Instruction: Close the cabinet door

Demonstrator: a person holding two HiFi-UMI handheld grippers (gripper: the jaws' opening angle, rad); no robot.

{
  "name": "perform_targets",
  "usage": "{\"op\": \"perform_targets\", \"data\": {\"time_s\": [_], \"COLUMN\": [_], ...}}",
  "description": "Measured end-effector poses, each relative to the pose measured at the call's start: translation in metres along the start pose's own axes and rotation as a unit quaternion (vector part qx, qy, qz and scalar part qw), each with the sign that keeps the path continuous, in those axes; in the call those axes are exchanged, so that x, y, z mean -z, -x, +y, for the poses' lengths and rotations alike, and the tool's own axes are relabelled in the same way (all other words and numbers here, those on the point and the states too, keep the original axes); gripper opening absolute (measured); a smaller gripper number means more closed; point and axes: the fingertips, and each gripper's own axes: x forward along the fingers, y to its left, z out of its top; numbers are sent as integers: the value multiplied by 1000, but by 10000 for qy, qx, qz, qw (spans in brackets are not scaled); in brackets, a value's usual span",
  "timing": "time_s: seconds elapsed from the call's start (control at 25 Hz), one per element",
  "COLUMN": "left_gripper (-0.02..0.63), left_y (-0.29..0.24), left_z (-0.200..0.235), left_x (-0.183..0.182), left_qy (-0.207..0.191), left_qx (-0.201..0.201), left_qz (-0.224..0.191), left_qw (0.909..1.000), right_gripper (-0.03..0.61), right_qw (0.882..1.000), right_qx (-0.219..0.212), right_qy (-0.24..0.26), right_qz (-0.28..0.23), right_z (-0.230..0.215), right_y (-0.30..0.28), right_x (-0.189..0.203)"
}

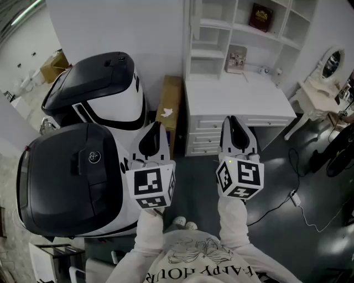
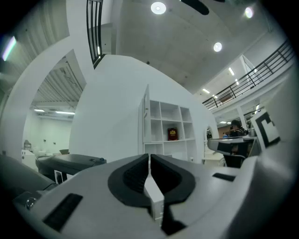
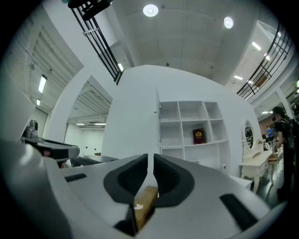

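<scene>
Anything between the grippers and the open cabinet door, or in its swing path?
Nothing visible. Left gripper and right gripper hang in open air short of the desk; the cabinet door stands edge-on left of the shelves. The desktop under its swing looks bare; the box sits lower, beside the desk.

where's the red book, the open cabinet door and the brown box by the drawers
red book (image 1: 260, 16): head view, front cover.
cabinet door (image 2: 146, 121): left gripper view, its narrow edge.
brown box (image 1: 172, 94): head view, top face.
</scene>
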Motion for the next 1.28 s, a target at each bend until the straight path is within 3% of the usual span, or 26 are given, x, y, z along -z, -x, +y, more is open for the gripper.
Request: {"op": "perform_targets", "data": {"time_s": [0.56, 0.8, 1.28], "left_gripper": [14, 15, 14], "left_y": [-16, -25, -46], "left_z": [14, 20, 23], "left_x": [1, 6, 27], "left_qy": [4, 9, 104], "left_qx": [21, 167, 375], "left_qz": [-11, -29, 160], "left_qw": [10000, 9999, 9991], "right_gripper": [38, 40, 40], "right_qw": [10000, 9999, 9997], "right_qx": [16, 91, 220], "right_qy": [-14, -72, -64], "right_qz": [26, -123, 80], "right_z": [3, 8, 10], "right_y": [-18, -23, -37], "right_x": [5, 6, 27]}}
